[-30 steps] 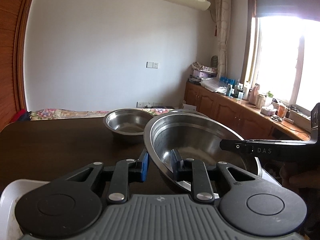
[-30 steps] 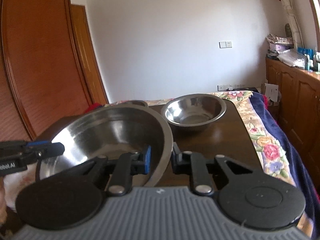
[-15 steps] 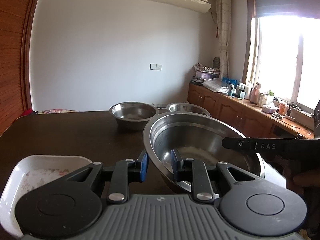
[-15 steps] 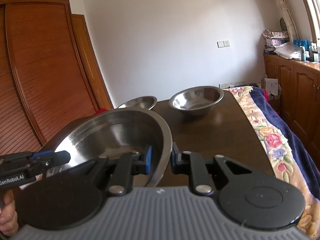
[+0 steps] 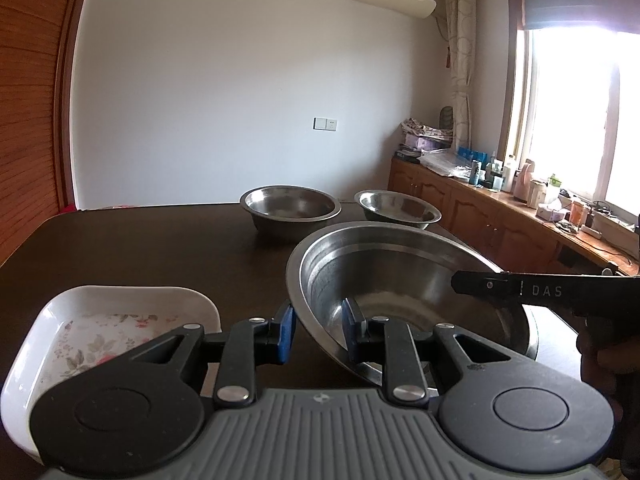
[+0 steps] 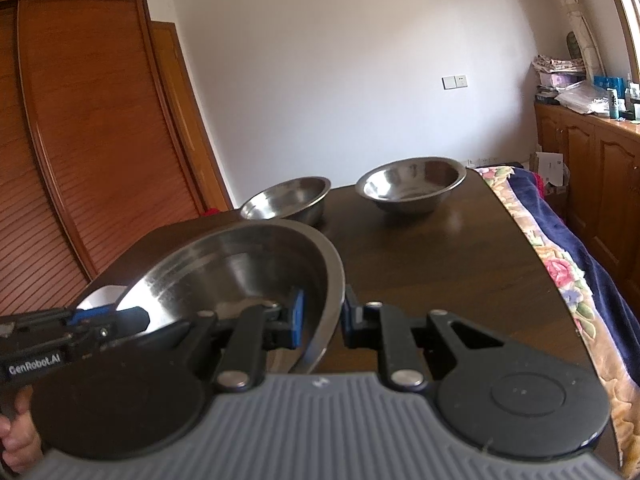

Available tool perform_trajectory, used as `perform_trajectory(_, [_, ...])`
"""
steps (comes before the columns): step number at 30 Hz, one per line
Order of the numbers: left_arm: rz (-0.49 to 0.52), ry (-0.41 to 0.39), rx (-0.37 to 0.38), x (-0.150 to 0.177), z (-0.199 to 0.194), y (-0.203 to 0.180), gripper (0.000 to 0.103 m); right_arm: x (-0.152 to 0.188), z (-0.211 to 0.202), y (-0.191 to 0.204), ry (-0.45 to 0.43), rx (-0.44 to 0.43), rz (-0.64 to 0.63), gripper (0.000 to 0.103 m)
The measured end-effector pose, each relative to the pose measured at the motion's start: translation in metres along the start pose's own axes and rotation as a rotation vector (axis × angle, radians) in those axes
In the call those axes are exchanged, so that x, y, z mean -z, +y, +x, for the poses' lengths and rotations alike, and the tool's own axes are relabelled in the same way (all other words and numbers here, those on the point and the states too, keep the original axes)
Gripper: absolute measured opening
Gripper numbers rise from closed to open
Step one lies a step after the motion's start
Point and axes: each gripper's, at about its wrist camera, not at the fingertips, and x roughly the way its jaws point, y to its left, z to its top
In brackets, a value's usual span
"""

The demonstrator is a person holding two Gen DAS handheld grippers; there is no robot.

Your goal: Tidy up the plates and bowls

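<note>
A large steel basin (image 5: 404,276) is held between both grippers above the dark table (image 5: 160,248). My left gripper (image 5: 318,334) is shut on its near left rim. My right gripper (image 6: 322,322) is shut on its right rim, where the basin (image 6: 240,268) fills the left of the right wrist view. Two smaller steel bowls stand at the far end: one on the left (image 5: 290,210) and one on the right (image 5: 398,208). They also show in the right wrist view, left bowl (image 6: 286,200) and right bowl (image 6: 412,184).
A white floral dish (image 5: 108,320) lies on the table at the near left, below my left gripper. A wooden wardrobe (image 6: 80,160) stands left of the table. A floral blanket (image 6: 560,264) lies along the table's right edge. Cabinets (image 5: 500,224) with clutter line the window wall.
Both grippers have lifted the basin and drawn it back toward me. The two small bowls now look farther away, and the white dish has come into view under the left gripper.
</note>
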Motion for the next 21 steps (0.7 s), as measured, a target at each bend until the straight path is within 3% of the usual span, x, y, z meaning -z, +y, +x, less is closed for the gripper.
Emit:
perform_trajectory(14, [-0.015,0.019,-0.006,0.001,0.011,0.004,0.053,0.004,0.004,0.007,0.015,0.011,-0.015,0.021])
perform_trajectory(21, [-0.006,0.017,-0.007,0.003,0.011,0.002,0.058,0.005,0.005,0.007,0.019,0.009,-0.016,0.021])
